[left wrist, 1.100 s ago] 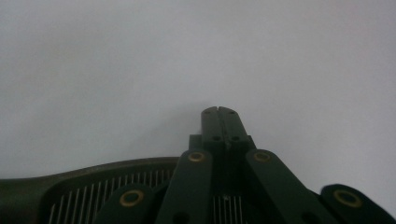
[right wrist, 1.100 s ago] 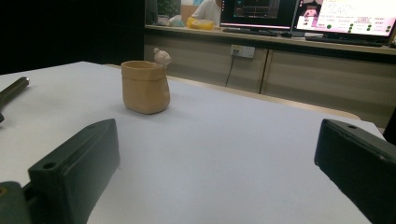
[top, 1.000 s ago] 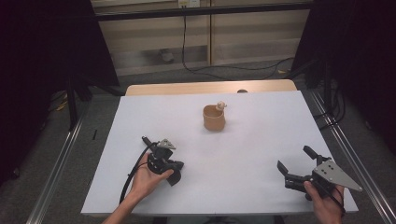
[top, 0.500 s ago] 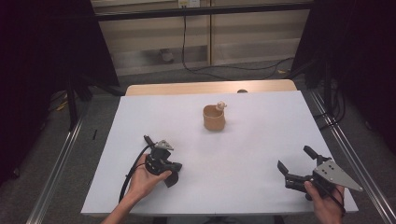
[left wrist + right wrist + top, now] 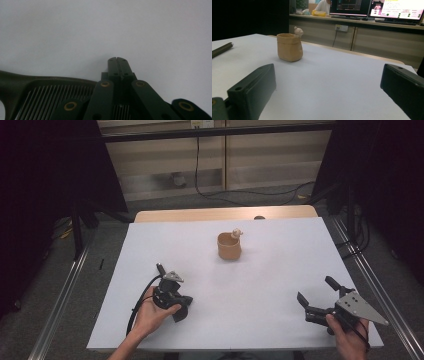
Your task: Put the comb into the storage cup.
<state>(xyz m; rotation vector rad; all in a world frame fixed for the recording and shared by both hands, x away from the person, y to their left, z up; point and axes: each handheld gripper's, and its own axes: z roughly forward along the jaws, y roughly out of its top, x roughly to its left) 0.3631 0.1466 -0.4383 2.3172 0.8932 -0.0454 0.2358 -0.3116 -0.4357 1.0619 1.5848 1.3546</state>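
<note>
A: What does the cup (image 5: 229,246) look like?
B: Tan, squat, with a small bear figure (image 5: 236,233) on its rim, far on the white table (image 5: 280,270).
A: Grippers?
B: Left gripper (image 5: 179,312) jaws together, right gripper (image 5: 316,296) jaws wide apart.

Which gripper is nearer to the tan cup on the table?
Left. The left gripper sits shut, in front of the tan cup and to its left; the right gripper is open, farther off by the table's near right corner.
</note>
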